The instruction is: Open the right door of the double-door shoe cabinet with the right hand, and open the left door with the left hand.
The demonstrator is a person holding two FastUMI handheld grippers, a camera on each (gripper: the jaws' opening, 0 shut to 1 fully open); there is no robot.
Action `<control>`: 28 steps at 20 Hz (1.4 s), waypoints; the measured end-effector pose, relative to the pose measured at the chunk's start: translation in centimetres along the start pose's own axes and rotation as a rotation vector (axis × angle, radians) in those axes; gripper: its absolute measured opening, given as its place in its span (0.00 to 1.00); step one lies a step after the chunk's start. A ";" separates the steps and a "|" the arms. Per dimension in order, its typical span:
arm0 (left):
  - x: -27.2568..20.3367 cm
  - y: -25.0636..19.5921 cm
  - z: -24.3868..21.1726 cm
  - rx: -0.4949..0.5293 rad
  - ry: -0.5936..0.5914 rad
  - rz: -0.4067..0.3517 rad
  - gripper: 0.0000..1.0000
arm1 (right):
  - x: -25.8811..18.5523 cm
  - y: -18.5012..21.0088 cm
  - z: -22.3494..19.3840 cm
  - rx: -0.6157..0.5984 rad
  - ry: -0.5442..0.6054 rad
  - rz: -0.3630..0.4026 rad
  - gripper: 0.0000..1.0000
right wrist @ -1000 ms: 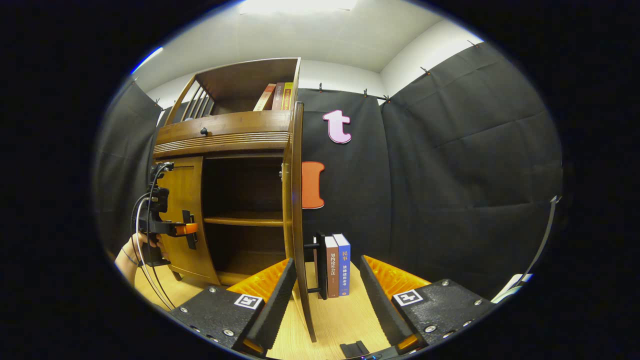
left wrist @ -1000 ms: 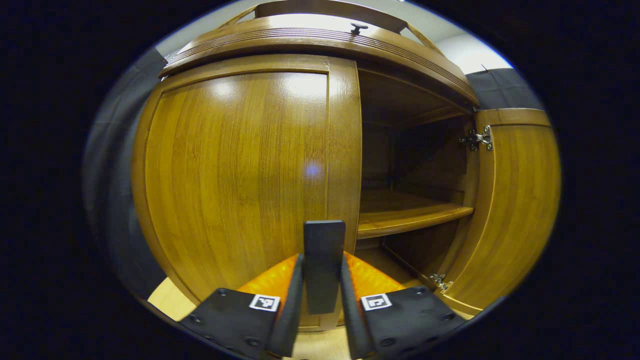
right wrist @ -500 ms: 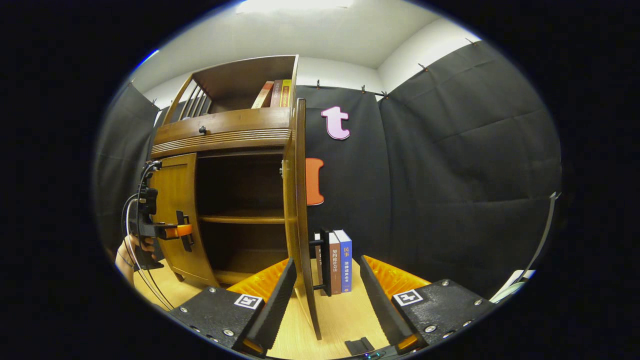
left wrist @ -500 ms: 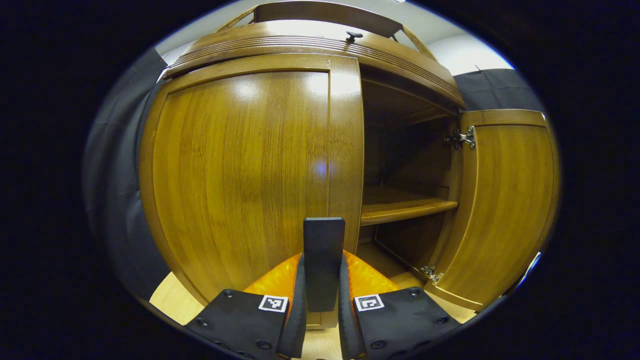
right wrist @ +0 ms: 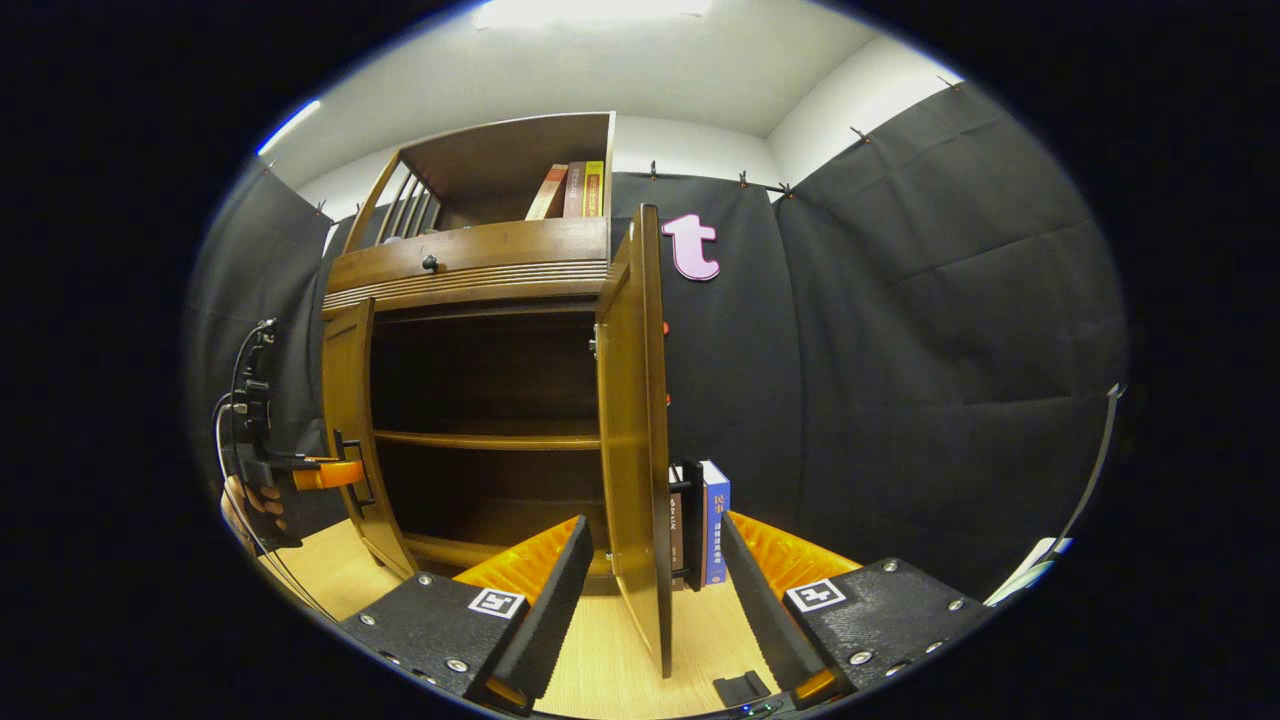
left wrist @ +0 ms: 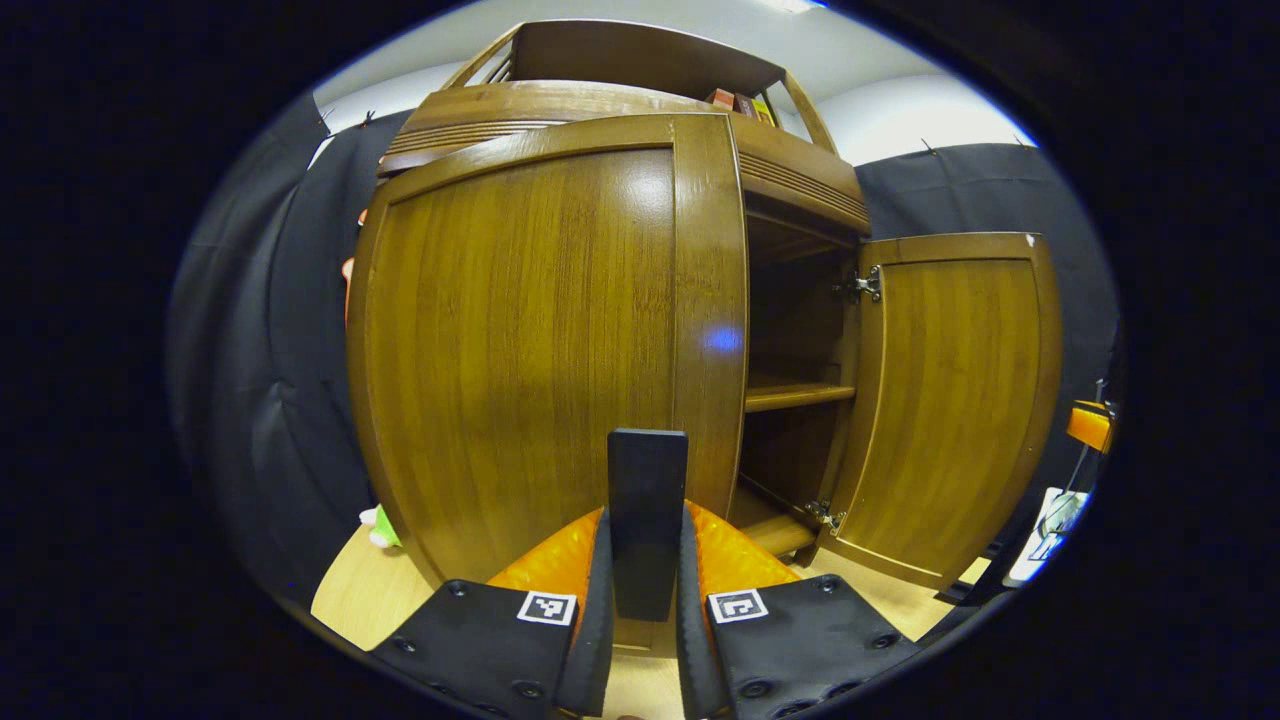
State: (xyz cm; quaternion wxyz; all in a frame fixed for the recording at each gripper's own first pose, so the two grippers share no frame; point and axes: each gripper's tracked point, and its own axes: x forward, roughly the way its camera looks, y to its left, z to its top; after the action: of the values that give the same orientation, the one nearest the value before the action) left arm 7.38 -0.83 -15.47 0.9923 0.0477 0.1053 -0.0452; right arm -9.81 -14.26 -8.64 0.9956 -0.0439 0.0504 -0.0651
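The left gripper (left wrist: 645, 610) pinches the left door's (left wrist: 530, 340) handle (left wrist: 647, 520). The right gripper (right wrist: 655, 600) is spread wide at bottom middle, around the right door's (right wrist: 635, 420) edge.

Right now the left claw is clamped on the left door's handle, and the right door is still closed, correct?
Not quite. The right door is open, swung out edge-on in the right gripper view, with the shelf inside showing. The rest holds: the left claw is clamped on the left door's handle.
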 end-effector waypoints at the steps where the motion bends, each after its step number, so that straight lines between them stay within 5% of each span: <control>1: -0.7 0.2 -0.1 -0.003 -0.001 -0.002 0.34 | 0.1 0.3 0.0 0.000 -0.001 0.004 0.80; 28: -13.8 10.8 -0.8 0.001 -0.035 0.118 0.25 | 0.1 11.4 1.0 0.003 0.022 0.185 0.80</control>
State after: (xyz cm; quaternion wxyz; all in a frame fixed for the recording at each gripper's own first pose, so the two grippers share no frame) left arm -5.12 11.00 -12.38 0.9949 0.0538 0.0848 0.0127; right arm -8.21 -2.95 -8.69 0.9968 -0.0370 0.0653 0.0265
